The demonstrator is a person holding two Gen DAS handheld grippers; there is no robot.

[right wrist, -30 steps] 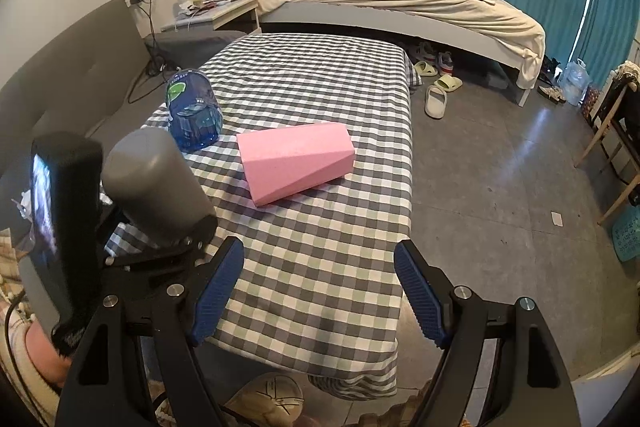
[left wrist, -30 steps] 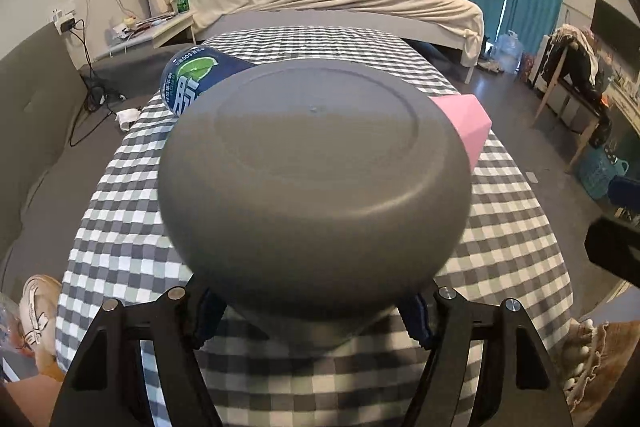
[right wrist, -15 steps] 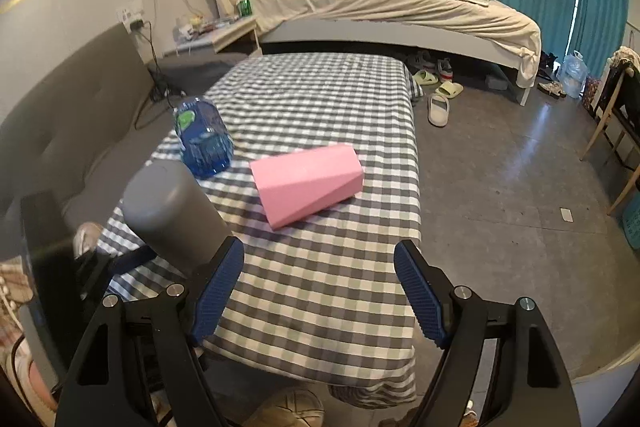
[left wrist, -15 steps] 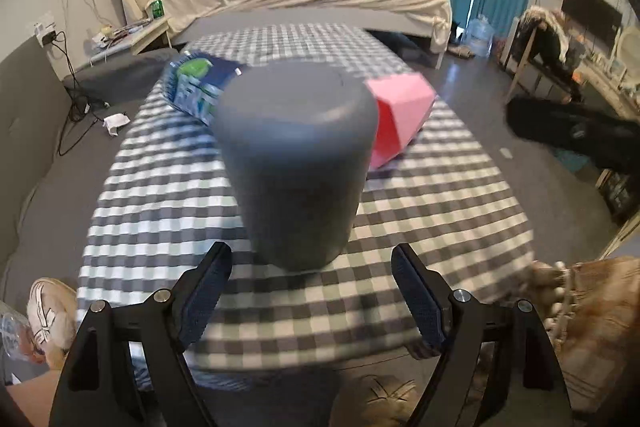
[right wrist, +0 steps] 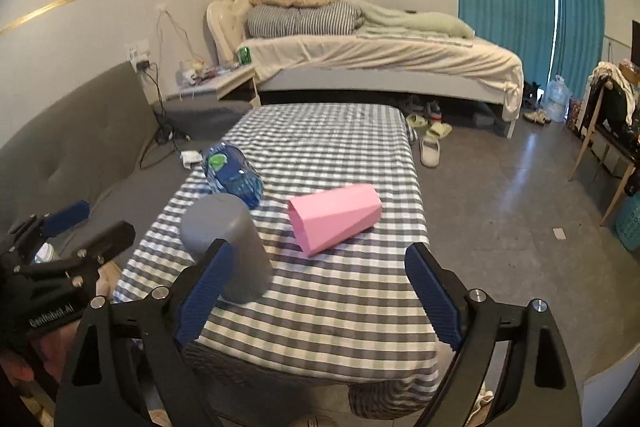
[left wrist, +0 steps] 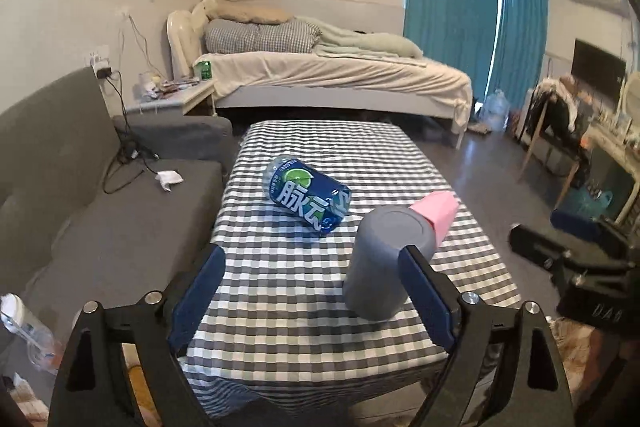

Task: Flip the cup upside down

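- Grey cup (left wrist: 386, 259) stands upside down, flat base up, at the near end of the checked table (left wrist: 320, 147).
- Left gripper (left wrist: 316, 291) is wide open with nothing between its blue pads; the cup sits just past its right finger.
- Right gripper (right wrist: 320, 291) is open too, and empty.
- Blue bottle (left wrist: 307, 201) lies on its side behind the cup.
- Pink box (right wrist: 336, 218) lies to the cup's right.

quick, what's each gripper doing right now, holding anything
Left gripper: open, holding nothing; the grey cup stands free, base up, on the table.
Right gripper: open, holding nothing.
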